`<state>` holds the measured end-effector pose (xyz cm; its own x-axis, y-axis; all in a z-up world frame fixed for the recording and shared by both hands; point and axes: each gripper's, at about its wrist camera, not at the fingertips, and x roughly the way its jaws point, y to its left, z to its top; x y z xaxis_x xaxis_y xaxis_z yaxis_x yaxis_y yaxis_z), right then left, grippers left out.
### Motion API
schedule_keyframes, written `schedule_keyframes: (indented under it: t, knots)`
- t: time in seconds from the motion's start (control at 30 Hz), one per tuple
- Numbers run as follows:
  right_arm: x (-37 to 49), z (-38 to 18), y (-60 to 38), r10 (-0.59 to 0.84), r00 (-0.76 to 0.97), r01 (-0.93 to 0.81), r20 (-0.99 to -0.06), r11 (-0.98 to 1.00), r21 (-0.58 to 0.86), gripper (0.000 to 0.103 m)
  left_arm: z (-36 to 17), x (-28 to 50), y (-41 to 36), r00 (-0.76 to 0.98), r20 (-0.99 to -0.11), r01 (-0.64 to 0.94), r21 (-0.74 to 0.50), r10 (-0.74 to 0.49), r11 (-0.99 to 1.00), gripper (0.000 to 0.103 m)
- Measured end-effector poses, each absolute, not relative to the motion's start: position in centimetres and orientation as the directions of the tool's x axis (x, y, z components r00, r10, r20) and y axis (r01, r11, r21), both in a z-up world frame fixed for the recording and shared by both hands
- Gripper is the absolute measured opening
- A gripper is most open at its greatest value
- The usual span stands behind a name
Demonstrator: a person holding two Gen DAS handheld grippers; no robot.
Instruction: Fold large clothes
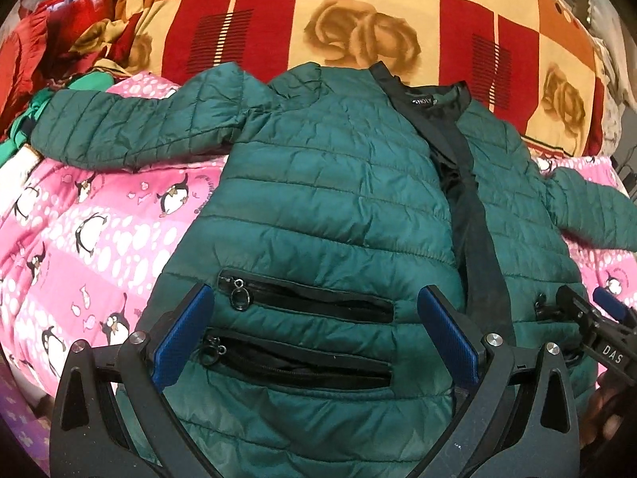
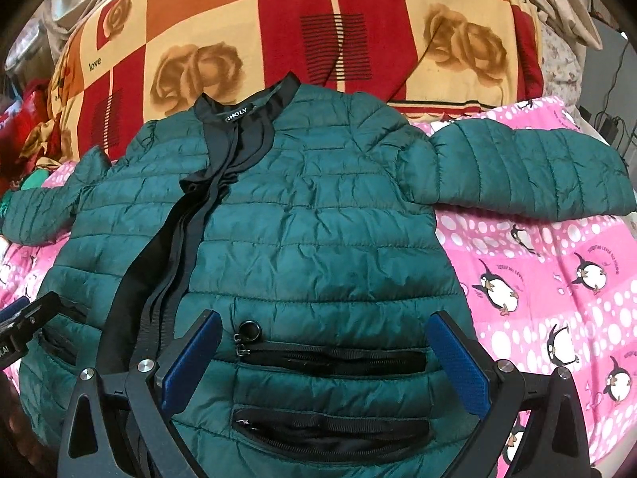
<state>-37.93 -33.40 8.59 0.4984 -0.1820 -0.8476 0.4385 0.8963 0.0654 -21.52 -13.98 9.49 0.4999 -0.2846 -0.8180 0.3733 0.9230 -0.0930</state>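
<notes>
A dark green quilted jacket [image 1: 326, 183] lies face up and spread flat on a pink blanket [image 1: 79, 239] printed with penguins, its collar pointing away from the cameras and its hem nearest them. Both sleeves stretch out sideways: the left sleeve [image 1: 119, 127] reaches toward a heap of red and green cloth [image 1: 51, 40], the right sleeve [image 2: 529, 171] lies across the pink blanket. The front is unzipped, so a black strip of lining [image 1: 466, 207] runs from the collar down to the hem, and a black neck label [image 2: 237, 112] shows inside the collar. Each front panel carries two black zip pockets, one above the other; the pockets [image 1: 306, 298] on the left panel sit between the fingers of the left gripper [image 1: 318, 330], and those on the right panel [image 2: 334, 358] sit between the fingers of the right gripper [image 2: 326, 358].

Both grippers hover low over the hem with their blue-padded fingers spread wide apart and holding nothing. The right gripper also shows at the right edge of the left wrist view, near the hem on its side of the lining strip.

Beyond the collar lies a red, orange and cream checked blanket [image 1: 358, 12] with roses and the word "love"
</notes>
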Motion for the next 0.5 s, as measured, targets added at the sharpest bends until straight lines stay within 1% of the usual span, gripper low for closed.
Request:
schedule_keyframes:
  t: [0.03, 0.07, 0.1, 0.2, 0.27, 0.5]
  knots:
    - [-36.6, 9.0, -33.7, -0.178, 0.485, 0.443, -0.856, 0.894, 0.065, 0.103, 9.4, -21.5, -14.0, 0.496, -0.820, 0.375, -0.094, -0.285, 0.922, 0.103]
    - [-32.7, 8.6, -36.2, -0.172, 0.482, 0.437, -0.859, 0.897, 0.066, 0.103, 9.4, -21.4, -14.1, 0.495, -0.821, 0.375, -0.094, -0.284, 0.922, 0.103]
    - [-34.7, 9.0, -35.4, -0.169, 0.482, 0.435, -0.860, 0.898, 0.068, 0.103, 9.3, -21.4, -14.1, 0.494, -0.822, 0.375, -0.092, -0.283, 0.922, 0.103]
    - [-32.3, 8.3, -37.1, -0.153, 0.471, 0.419, -0.869, 0.905, 0.067, 0.103, 9.1, -21.3, -14.2, 0.488, -0.827, 0.379, -0.088, -0.279, 0.921, 0.103]
    - [-29.4, 6.3, -38.4, -0.151, 0.472, 0.417, -0.869, 0.906, 0.068, 0.103, 9.0, -21.3, -14.1, 0.488, -0.827, 0.378, -0.088, -0.280, 0.921, 0.103]
    - [-30.1, 6.7, -37.5, -0.166, 0.467, 0.422, -0.869, 0.905, 0.054, 0.103, 8.9, -21.2, -13.8, 0.503, -0.820, 0.367, -0.082, -0.271, 0.927, 0.102]
